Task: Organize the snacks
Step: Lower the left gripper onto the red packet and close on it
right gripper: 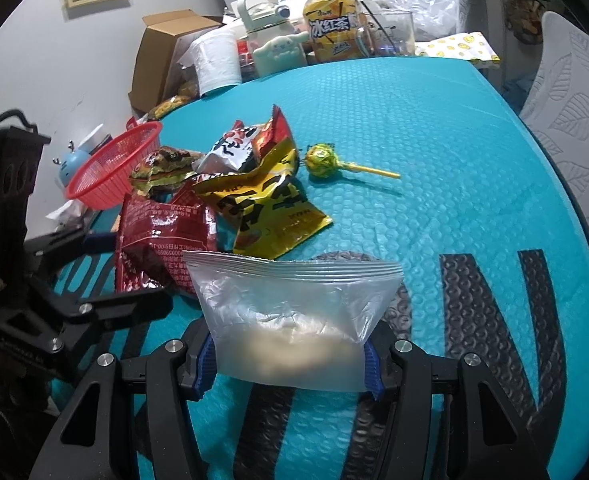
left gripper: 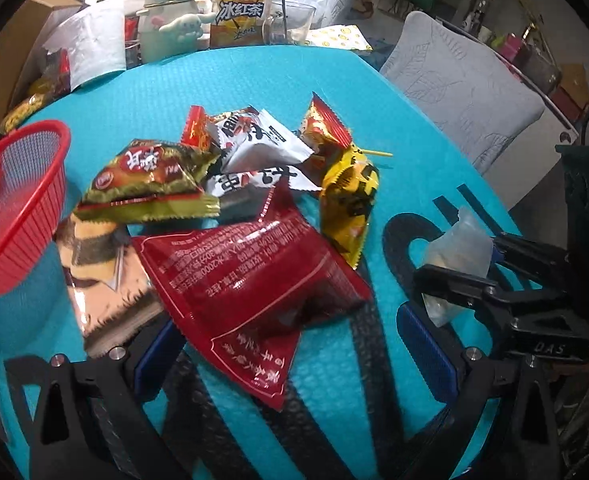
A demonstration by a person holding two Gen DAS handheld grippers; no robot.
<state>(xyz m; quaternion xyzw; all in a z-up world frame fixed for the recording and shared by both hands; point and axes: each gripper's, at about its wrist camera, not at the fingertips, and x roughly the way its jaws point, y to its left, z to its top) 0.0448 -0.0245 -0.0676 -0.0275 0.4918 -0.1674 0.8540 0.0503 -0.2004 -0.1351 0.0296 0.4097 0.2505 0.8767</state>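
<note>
- Right gripper [right gripper: 290, 364] clamping a clear zip bag [right gripper: 294, 312] between its blue pads [right gripper: 204, 364], bag standing upright just above the teal mat [right gripper: 454, 200], pale contents settling at the bottom.
- Same bag showing in the left wrist view [left gripper: 456, 248], pinched in the right gripper [left gripper: 470, 280], to the right of the snack pile.
- Left gripper [left gripper: 294, 348] spreading wide, blue pads [left gripper: 426, 352] well apart, straddling the near corner of a dark red snack packet [left gripper: 250, 280]; not closing on it, contact with the pads impossible to tell.
- Lying in a heap mid-mat: dark red packet in front, a brown-and-cream packet [left gripper: 102, 280] partly under it, a green-and-red packet [left gripper: 150, 180] overlapping both, white packets [left gripper: 258, 148] behind, a yellow packet [left gripper: 350, 204] at the right edge.
- Resting just beyond the yellow packet [right gripper: 270, 208], a lollipop [right gripper: 322, 160] with its stick pointing right.
- Sitting at the mat's left edge, tilting, a red mesh basket [left gripper: 18, 200], near the heap but not touching it.
- Standing beyond the mat: an iced tea bottle [left gripper: 240, 12], a pale green kettle [left gripper: 166, 20], a glass [left gripper: 290, 24].
</note>
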